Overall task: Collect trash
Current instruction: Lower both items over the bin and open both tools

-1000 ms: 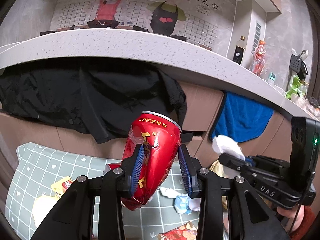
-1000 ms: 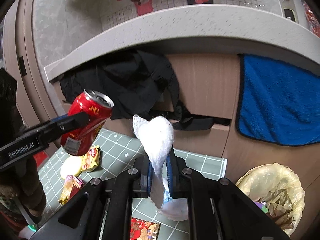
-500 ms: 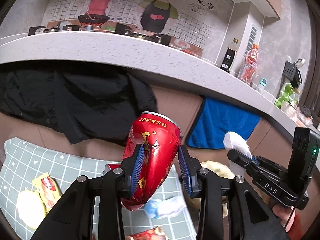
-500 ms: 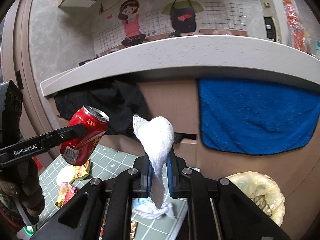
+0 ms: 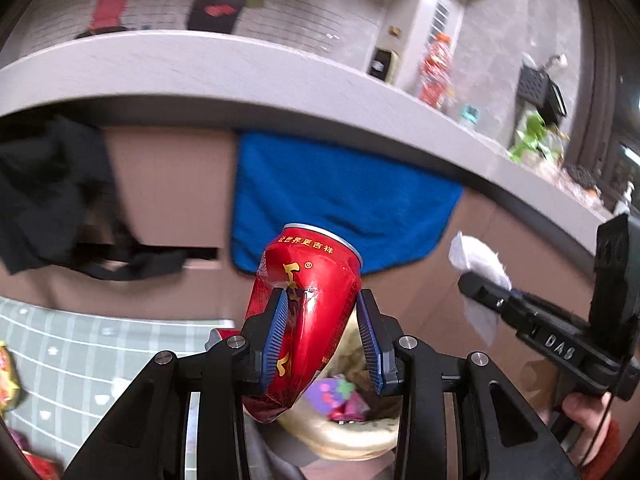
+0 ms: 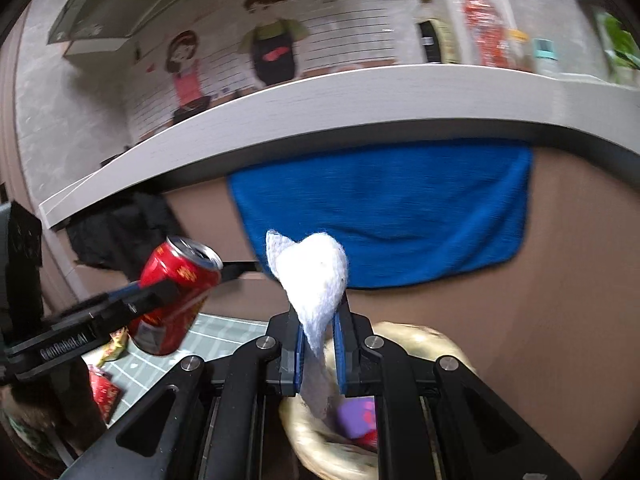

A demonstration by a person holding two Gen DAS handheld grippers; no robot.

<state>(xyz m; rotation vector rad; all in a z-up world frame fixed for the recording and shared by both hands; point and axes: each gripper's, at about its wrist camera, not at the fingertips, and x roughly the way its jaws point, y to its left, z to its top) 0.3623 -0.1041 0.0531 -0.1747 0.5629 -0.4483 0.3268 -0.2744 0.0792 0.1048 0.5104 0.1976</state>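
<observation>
My left gripper [image 5: 323, 322] is shut on a dented red drink can [image 5: 306, 312] and holds it tilted above the trash bin lined with a yellowish bag [image 5: 344, 436]. My right gripper [image 6: 319, 330] is shut on a crumpled white tissue [image 6: 314, 280] and holds it above the same bin [image 6: 416, 344]. The can also shows at the left of the right wrist view [image 6: 176, 292], and the tissue at the right of the left wrist view [image 5: 478, 268]. Coloured wrappers [image 5: 342, 396] lie inside the bin.
A grey-green checked mat [image 5: 72, 360] on the floor holds snack wrappers [image 6: 102, 392]. A blue towel [image 5: 340, 200] and black clothes [image 5: 44, 188] hang on the brown cabinet under a grey counter [image 5: 240, 68] with bottles.
Both grippers have swung right, away from the mat, and now hang over the trash bin. The can and the tissue stay gripped.
</observation>
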